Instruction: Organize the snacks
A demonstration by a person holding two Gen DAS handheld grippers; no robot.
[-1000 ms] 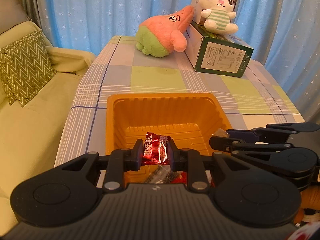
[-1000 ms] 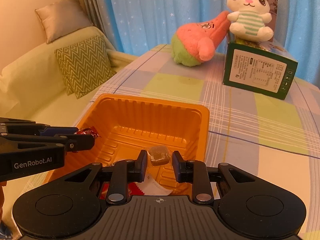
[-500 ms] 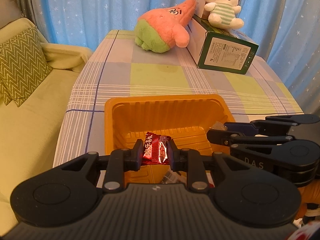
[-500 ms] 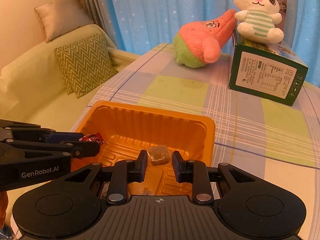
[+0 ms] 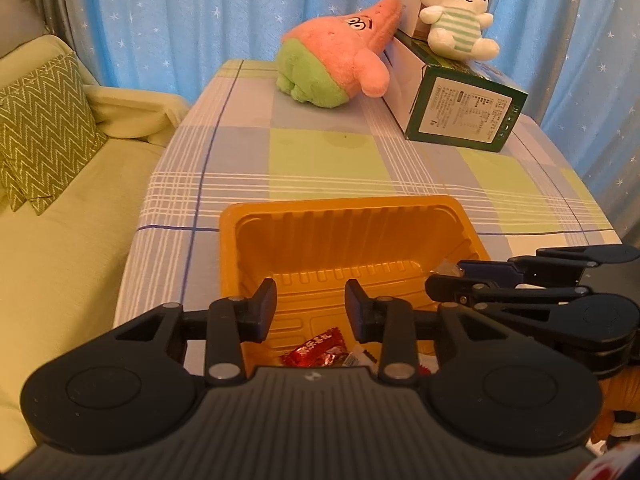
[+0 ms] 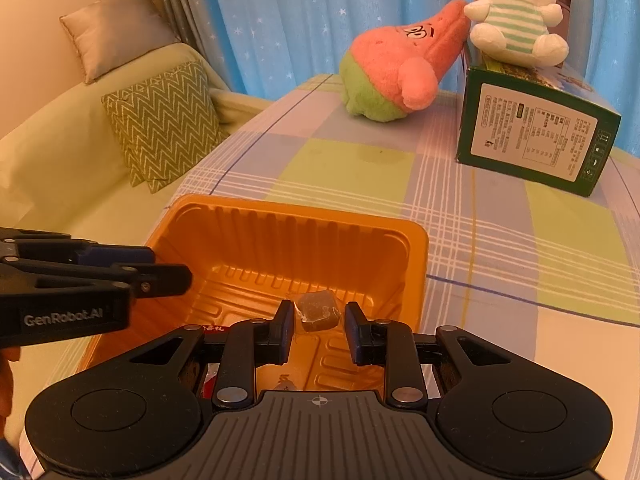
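Note:
An orange plastic tray sits on the checked tablecloth near the table's front edge. My left gripper is open and empty above the tray's near part; a red snack packet lies in the tray below it, beside other wrappers. My right gripper hovers over the tray with a small clear-wrapped brown snack between its fingers; the jaws stand slightly apart from it. Each gripper shows in the other's view, the right one and the left one.
A pink and green plush and a green box with a white bunny plush stand at the table's far end. A green sofa with a zigzag cushion lies left of the table. Blue curtains hang behind.
My left gripper opened and dropped the red packet into the tray. My right gripper's jaws widened around the brown snack. Both grippers rose and drew back a little.

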